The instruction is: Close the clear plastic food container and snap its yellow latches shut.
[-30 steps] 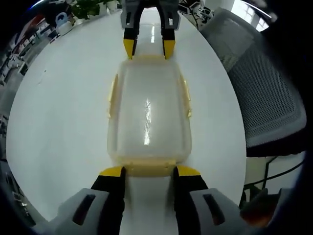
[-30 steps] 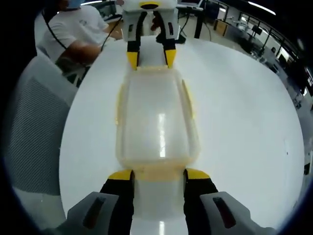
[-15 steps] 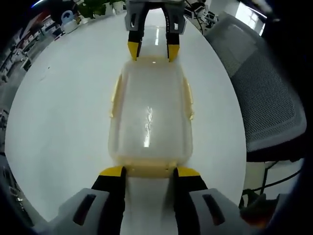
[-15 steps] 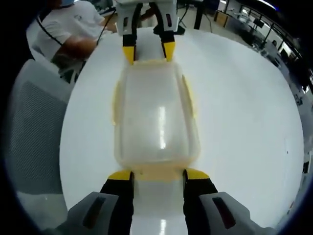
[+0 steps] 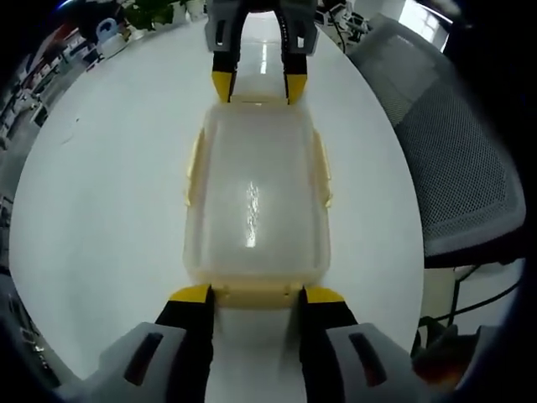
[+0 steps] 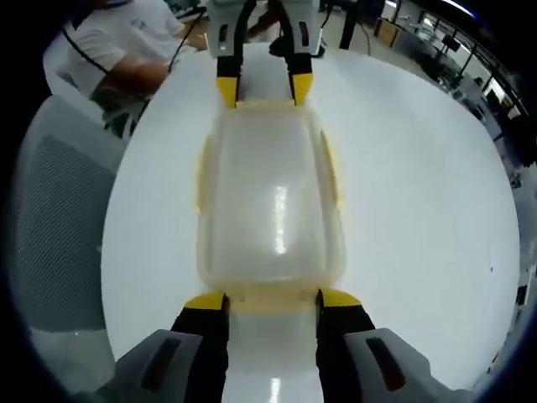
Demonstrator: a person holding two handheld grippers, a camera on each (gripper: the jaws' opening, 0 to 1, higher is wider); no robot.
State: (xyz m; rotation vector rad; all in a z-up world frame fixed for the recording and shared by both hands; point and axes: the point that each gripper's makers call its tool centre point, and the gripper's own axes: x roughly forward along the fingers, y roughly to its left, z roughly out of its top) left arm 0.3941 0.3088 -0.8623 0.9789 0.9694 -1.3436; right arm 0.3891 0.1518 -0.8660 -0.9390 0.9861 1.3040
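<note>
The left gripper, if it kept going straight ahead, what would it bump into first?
The yellow latch on the near end of the container. It sits right between the tips of the left gripper, whose jaws are open. The right gripper waits at the far end.

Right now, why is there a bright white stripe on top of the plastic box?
Left gripper view: ceiling light glares off the clear lid of the container. Right gripper view: the same shiny streak sits mid-lid; the fisheye lens bends the white table round.
</note>
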